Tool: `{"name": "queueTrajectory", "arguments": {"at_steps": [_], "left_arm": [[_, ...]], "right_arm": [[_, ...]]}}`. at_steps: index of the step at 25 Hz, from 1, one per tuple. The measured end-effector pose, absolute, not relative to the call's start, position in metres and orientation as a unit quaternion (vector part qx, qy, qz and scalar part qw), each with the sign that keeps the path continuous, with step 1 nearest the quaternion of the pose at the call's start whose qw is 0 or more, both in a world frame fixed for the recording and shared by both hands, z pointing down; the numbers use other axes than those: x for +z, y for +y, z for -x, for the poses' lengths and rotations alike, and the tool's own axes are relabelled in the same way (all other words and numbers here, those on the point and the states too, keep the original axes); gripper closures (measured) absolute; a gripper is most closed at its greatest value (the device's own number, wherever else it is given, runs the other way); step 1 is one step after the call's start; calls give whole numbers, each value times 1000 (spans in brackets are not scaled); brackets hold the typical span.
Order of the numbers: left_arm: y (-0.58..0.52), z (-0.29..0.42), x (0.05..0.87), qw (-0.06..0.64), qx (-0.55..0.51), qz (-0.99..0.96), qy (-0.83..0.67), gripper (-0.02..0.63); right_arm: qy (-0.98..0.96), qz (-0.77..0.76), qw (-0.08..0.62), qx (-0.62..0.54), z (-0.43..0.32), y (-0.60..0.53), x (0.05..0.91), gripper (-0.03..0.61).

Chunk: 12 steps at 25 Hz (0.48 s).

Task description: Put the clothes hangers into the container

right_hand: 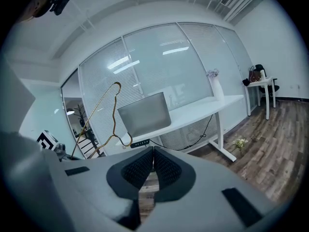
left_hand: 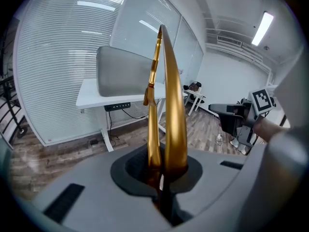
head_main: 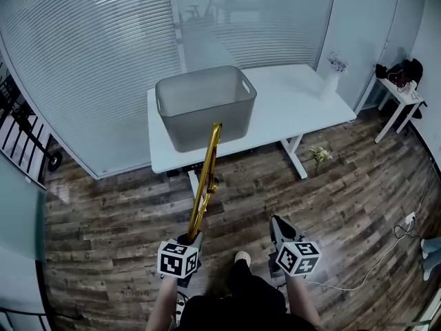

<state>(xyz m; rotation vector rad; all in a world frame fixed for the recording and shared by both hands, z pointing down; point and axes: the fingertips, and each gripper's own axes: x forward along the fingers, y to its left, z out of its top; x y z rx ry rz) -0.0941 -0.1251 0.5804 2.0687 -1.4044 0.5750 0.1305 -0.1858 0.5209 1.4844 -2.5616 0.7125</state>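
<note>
A: Left gripper (head_main: 188,239) status?
B: Jaws clamped on the gold hanger (head_main: 207,176) at its lower end. The rest stands up and forward, edge-on to the head view.
A: Right gripper (head_main: 278,225)?
B: Pads pressed together, holding nothing. It sits beside the left one, over the wood floor (head_main: 344,185).
A: Container?
B: Grey container (head_main: 205,105) stands open-topped near the left end of the white table (head_main: 296,95). The hanger is still outside it, in the air on the person's side of the table.
</note>
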Motion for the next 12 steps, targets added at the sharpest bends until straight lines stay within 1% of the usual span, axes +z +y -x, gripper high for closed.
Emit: {"name": "queueTrajectory", "arguments": {"at_steps": [12], "left_arm": [[-191,84,578,287,210,-772,-527,584]], "right_arm": [[-853,-466,58,228,-126,-268,519,551]]}}
